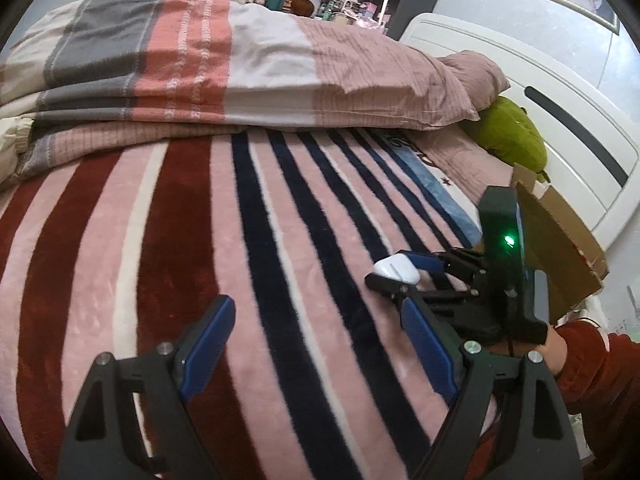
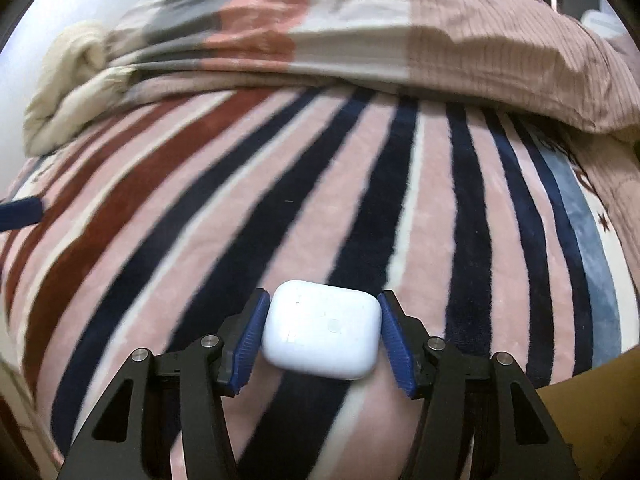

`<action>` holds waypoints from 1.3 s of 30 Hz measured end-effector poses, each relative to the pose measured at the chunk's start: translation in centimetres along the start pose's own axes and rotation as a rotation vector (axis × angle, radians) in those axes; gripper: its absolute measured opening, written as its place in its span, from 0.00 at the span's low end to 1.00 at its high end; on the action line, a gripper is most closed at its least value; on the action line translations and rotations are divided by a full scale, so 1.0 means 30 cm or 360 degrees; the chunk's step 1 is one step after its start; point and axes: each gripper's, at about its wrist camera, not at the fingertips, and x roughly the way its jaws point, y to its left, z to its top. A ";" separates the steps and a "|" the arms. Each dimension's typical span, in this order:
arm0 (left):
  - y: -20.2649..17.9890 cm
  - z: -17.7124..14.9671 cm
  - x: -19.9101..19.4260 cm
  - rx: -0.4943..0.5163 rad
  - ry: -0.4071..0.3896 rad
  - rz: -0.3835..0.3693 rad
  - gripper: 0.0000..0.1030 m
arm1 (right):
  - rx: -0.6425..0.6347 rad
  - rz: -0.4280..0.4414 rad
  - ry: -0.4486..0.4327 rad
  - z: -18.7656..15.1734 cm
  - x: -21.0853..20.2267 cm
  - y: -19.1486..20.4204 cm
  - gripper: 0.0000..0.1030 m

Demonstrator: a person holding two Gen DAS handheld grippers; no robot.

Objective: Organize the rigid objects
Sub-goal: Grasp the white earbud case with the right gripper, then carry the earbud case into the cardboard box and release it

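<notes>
A small white earbud case (image 2: 322, 330) sits between the blue pads of my right gripper (image 2: 322, 338), which is shut on it just above the striped blanket (image 2: 280, 200). In the left wrist view the same case (image 1: 396, 270) shows at the tips of the right gripper (image 1: 404, 276), low on the right. My left gripper (image 1: 316, 344) is open and empty over the blanket (image 1: 160, 220), with wide space between its blue pads. A cardboard box (image 1: 560, 248) stands behind the right gripper at the bed's right edge.
A folded quilt (image 1: 200, 60) lies across the far side of the bed. A green plush toy (image 1: 508, 132) rests by the white headboard (image 1: 560, 120). A corner of the cardboard box (image 2: 592, 408) shows at the lower right of the right wrist view.
</notes>
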 end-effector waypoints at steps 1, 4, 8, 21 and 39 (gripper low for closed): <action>-0.007 0.005 -0.001 0.0004 0.0002 -0.0021 0.81 | -0.0041 0.0034 -0.0021 -0.003 -0.028 0.018 0.50; -0.050 0.028 -0.003 0.0022 0.0022 -0.0141 0.80 | -0.0151 0.0152 -0.0077 -0.011 -0.128 0.078 0.50; -0.146 0.058 -0.006 0.0088 0.0061 -0.0300 0.80 | -0.0266 0.0246 -0.0175 -0.017 -0.274 0.138 0.50; -0.498 0.175 -0.046 0.0289 0.0087 -0.0627 0.33 | -0.0342 0.0136 -0.0493 -0.032 -0.638 0.044 0.50; -0.925 0.261 0.221 0.0481 0.0297 -0.0684 0.33 | -0.0118 -0.0094 -0.0404 -0.152 -0.765 -0.366 0.50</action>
